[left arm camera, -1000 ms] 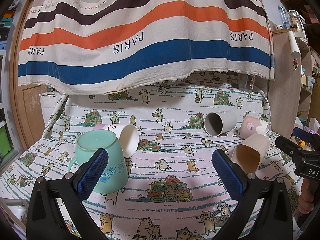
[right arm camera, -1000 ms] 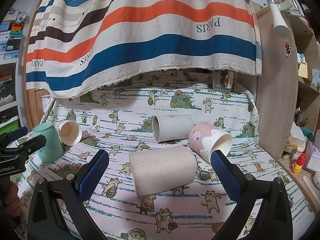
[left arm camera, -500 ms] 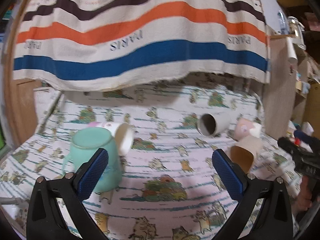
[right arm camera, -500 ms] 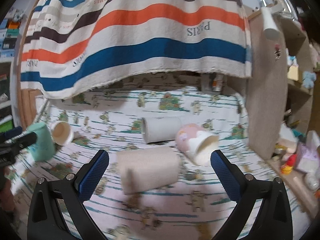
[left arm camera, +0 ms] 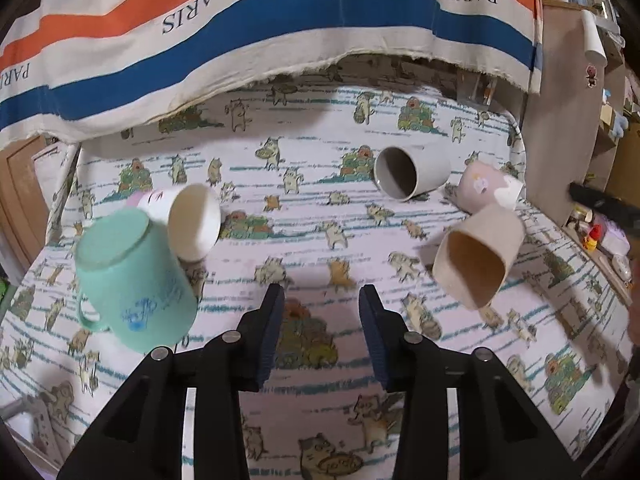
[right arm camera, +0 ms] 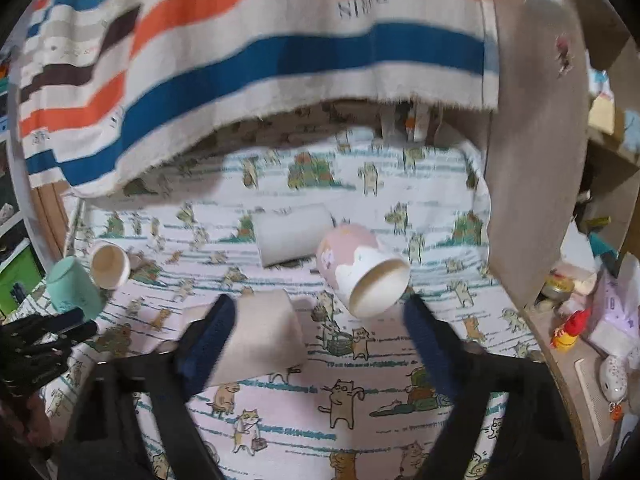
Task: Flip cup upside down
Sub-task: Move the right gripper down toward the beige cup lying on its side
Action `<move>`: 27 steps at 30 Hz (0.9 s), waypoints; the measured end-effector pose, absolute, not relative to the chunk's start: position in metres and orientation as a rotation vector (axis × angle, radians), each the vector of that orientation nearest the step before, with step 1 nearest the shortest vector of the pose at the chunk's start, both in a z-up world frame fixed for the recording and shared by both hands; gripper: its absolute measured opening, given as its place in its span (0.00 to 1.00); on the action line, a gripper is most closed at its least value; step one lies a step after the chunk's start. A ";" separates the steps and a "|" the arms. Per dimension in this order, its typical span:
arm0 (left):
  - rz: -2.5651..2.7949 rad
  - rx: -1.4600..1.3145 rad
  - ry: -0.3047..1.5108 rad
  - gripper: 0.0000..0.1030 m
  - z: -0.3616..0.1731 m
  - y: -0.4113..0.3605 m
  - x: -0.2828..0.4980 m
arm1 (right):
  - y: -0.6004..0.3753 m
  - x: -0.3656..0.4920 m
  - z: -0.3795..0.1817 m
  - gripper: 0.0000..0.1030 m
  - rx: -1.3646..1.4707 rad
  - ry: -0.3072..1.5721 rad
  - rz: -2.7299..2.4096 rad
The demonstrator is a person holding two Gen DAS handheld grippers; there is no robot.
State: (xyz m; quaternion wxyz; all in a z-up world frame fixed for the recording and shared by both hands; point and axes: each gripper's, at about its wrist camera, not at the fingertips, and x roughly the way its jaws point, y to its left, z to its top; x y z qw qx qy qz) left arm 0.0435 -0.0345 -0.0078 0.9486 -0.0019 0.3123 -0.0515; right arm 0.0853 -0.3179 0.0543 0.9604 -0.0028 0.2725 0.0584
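Observation:
Several cups lie on the cat-print cloth. A mint mug (left arm camera: pixel 134 280) stands upside down at the left, also in the right wrist view (right arm camera: pixel 74 290). A white paper cup (left arm camera: pixel 192 222) lies beside it. A grey cup (left arm camera: pixel 410 172), a pink cup (right arm camera: pixel 360 268) and a beige cup (right arm camera: pixel 266 334) lie on their sides. My left gripper (left arm camera: pixel 320 304) hangs empty over bare cloth, its jaws partly closed with a gap. My right gripper (right arm camera: pixel 320 316) is open, over the beige and pink cups, holding nothing.
A striped "PARIS" cloth (left arm camera: pixel 280 20) hangs over the back of the table. A wooden panel (right arm camera: pixel 536 152) stands at the right with small items on a shelf (right arm camera: pixel 576 320) beside it. The table's left edge (left arm camera: pixel 24 280) is near the mint mug.
My left gripper's jaws have narrowed from wide open to a small gap and it has tilted down. My right gripper has moved forward over the beige and pink cups. The cups have not moved.

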 end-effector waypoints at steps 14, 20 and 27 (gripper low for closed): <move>-0.139 -0.014 0.751 0.36 0.007 -0.052 0.115 | -0.318 0.136 0.008 0.56 -0.015 0.775 0.049; -0.196 0.000 0.836 0.21 -0.005 -0.078 0.166 | -0.305 0.132 -0.002 0.56 -0.030 0.832 0.079; -0.278 -0.024 0.931 0.15 -0.025 -0.087 0.194 | -0.292 0.138 -0.009 0.56 -0.050 0.855 0.105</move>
